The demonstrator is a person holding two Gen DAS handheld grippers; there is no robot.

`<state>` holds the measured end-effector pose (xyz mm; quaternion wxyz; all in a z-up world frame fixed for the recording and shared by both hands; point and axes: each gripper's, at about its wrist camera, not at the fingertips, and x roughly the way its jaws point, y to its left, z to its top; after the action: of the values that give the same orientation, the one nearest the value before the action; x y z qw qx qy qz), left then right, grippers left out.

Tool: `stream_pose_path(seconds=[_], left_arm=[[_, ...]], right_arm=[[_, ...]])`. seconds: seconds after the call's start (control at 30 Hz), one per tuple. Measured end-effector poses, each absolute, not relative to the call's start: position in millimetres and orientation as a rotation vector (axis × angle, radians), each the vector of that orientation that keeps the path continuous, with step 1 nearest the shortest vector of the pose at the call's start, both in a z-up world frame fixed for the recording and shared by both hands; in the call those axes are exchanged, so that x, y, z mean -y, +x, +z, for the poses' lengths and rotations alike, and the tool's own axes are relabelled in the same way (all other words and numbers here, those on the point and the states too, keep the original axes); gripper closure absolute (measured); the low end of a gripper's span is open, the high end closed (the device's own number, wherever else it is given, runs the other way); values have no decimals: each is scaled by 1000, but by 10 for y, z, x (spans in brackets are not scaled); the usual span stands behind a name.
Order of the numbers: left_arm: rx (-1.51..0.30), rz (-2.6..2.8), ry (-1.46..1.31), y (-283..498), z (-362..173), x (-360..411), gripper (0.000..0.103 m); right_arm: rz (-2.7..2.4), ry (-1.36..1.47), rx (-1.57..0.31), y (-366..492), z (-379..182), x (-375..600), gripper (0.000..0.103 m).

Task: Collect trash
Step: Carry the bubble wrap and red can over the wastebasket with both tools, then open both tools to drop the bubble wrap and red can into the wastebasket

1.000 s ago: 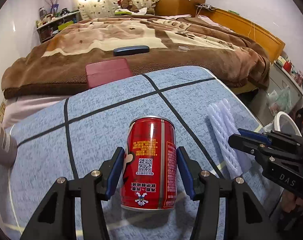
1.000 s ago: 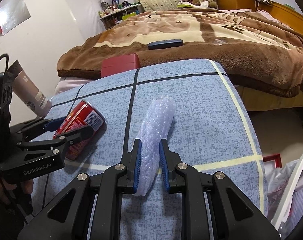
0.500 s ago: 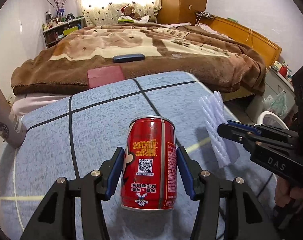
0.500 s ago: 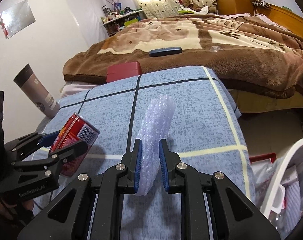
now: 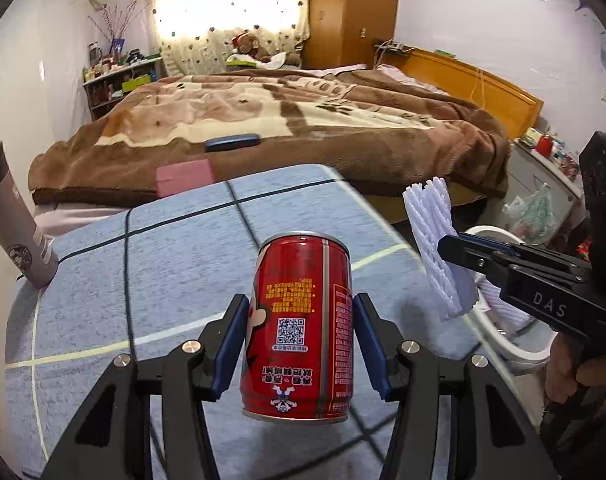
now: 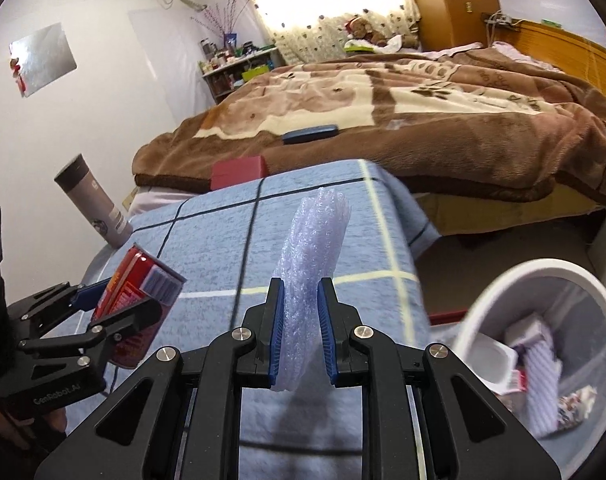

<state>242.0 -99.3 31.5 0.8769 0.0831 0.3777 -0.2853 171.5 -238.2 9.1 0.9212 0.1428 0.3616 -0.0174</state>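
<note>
- Red drink can (image 5: 301, 320): upright between the blue pads of the left gripper (image 5: 299, 350), jaws closed on its sides; lifted clear of the blue checked tablecloth (image 5: 175, 264).
- Foam net sleeve (image 6: 311, 280): white, clamped on edge in the right gripper (image 6: 299, 336), jaws nearly together; held above the table's right edge, near the bin.
- White trash bin (image 6: 487, 296): on the floor just right of the table; holds a white plastic cup (image 6: 493, 364), striped packaging and crumpled wrappers.
- Grey tumbler (image 5: 13, 216): standing at the table's left edge.
- Maroon box (image 5: 185, 174) at the far edge, against the brown-blanketed bed (image 5: 303, 120).
</note>
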Motion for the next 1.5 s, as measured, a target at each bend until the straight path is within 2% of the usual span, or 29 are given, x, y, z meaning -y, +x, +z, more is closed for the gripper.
stream_pose_path(seconds=[0.4,0.87,1.2,1.4,1.47,1.5], left_arm=[[-742,-715,184,1929,466,1733,48],[-760,-833,243,1512,256,2747,48],[-795,-833,258,1411,52,3074,48],[-806,-814,255,1395,1,3131,47],[-810,-807,258,1393,1,3138,44],[-805,-797,263,1392,6,3138,41]], right_arm=[[-144,283,-707,1136,194,2929,85],[-301,317,-756,802,-34,3645,85],[-350,313,-819,678,-254,3916,85],[-373,322,-849,651,-342,3994,82],[-371,338,-851,634,-362,4025,78],[-367,344,-852,627,-367,4034,73]])
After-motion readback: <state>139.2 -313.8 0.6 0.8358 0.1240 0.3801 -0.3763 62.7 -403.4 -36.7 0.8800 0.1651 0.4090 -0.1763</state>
